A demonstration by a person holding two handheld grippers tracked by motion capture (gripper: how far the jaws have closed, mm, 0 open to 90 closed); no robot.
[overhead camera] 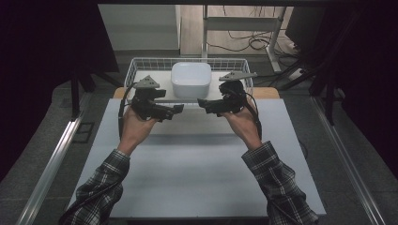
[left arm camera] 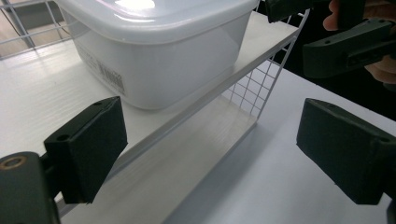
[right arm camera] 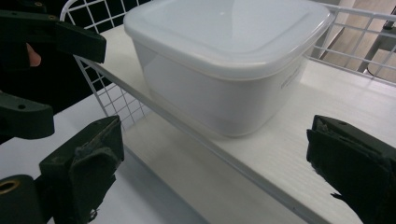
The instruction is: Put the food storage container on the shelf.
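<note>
Inside the wire basket (overhead camera: 133,68), on its white shelf (left arm camera: 42,98), stands the lidded white box (overhead camera: 191,79), upright and square to the table (overhead camera: 197,178). Both grippers hang just in front of the basket, apart from the box and touching nothing. At the box's near left corner, the left gripper (overhead camera: 174,109) has its jaws spread wide and empty. At the near right corner, the right gripper (overhead camera: 202,103) is likewise gaping, nothing between its pads. Their tips point toward each other.

Plaid flannel sleeves (overhead camera: 101,187); black grippers with grey three-cornered plates (overhead camera: 146,82) and trailing black cables
</note>
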